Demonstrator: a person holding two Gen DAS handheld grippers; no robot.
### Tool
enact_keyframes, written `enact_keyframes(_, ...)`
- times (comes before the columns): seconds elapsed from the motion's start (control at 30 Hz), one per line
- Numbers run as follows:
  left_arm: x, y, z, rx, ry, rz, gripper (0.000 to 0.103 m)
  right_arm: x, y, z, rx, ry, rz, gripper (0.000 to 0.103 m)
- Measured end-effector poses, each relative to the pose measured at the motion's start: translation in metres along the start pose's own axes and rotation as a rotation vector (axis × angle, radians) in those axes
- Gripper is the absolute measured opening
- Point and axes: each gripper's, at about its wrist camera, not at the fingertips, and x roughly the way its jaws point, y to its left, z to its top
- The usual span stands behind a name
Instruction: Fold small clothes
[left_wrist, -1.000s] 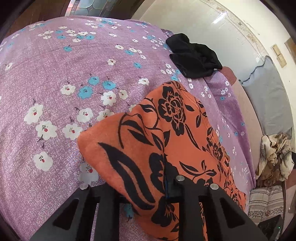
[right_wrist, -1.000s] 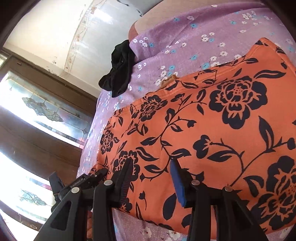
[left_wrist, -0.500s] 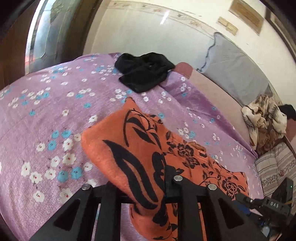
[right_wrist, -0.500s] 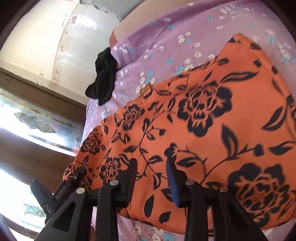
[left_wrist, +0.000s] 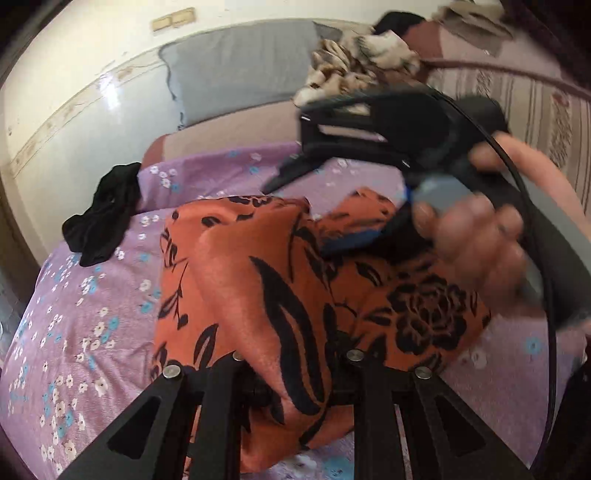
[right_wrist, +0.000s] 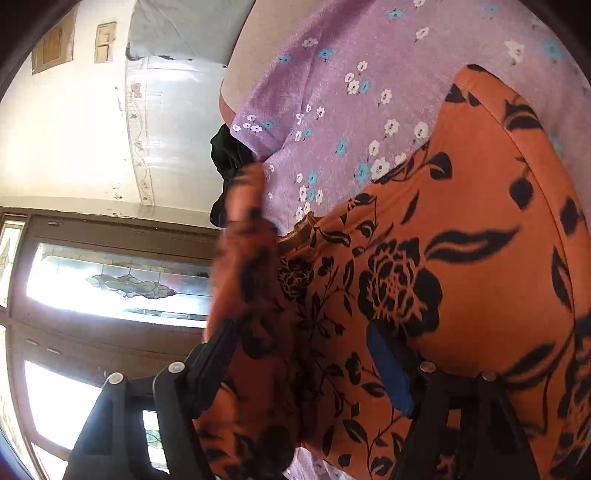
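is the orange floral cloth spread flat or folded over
Partly folded: the orange floral cloth is doubled over itself, one edge lifted in the left gripper.

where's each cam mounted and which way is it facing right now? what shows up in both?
Left wrist: on the left gripper, looking along its fingers across the bed toward the wall and grey pillow; shows its own fingers, plus the right gripper and hand.
Right wrist: on the right gripper, tilted, looking over the bed toward a glass door; shows its own fingers.
Shared: orange cloth pinched in both, black garment, purple floral sheet.
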Motion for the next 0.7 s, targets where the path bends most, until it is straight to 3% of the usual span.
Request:
enact_keyframes(0.13, 0.009, -0.015, -0.007, 0.084, 0.030, 0.027, 0.018, 0.022, -0.012, 0.018, 0.036, 0.050, -0.019, 0.078)
enact_keyframes(0.23, 0.007, -0.010, -0.004, 0.069, 0.026, 0.008, 0.018, 0.028, -0.001, 0.023, -0.021, 0.030, -0.044, 0.080)
enact_keyframes(0.3, 0.007, -0.010, -0.004, 0.074, 0.025, 0.009, 0.018, 0.031, 0.009, 0.024, -0.093, 0.005, -0.100, 0.075)
enact_keyframes(0.33, 0.006, -0.010, -0.004, 0.081, 0.020, 0.015, 0.018, 0.032, 0.017, 0.024, -0.150, -0.009, -0.147, 0.055)
enact_keyframes(0.37, 0.007, -0.013, -0.003, 0.086, 0.014, 0.017, 0.018, 0.030, 0.022, 0.023, -0.208, -0.016, -0.193, 0.020)
enact_keyframes(0.5, -0.004, -0.016, 0.013, 0.066, -0.033, 0.000, 0.018, 0.008, 0.042, 0.022, -0.311, -0.112, -0.207, 0.017)
enact_keyframes(0.6, -0.001, -0.027, 0.037, 0.050, -0.035, -0.063, 0.018, -0.017, 0.055, 0.025, -0.398, -0.198, -0.209, 0.017)
enact_keyframes(0.7, 0.014, -0.044, 0.052, 0.056, -0.024, -0.136, 0.019, -0.038, 0.044, 0.039, -0.393, -0.238, -0.235, 0.017)
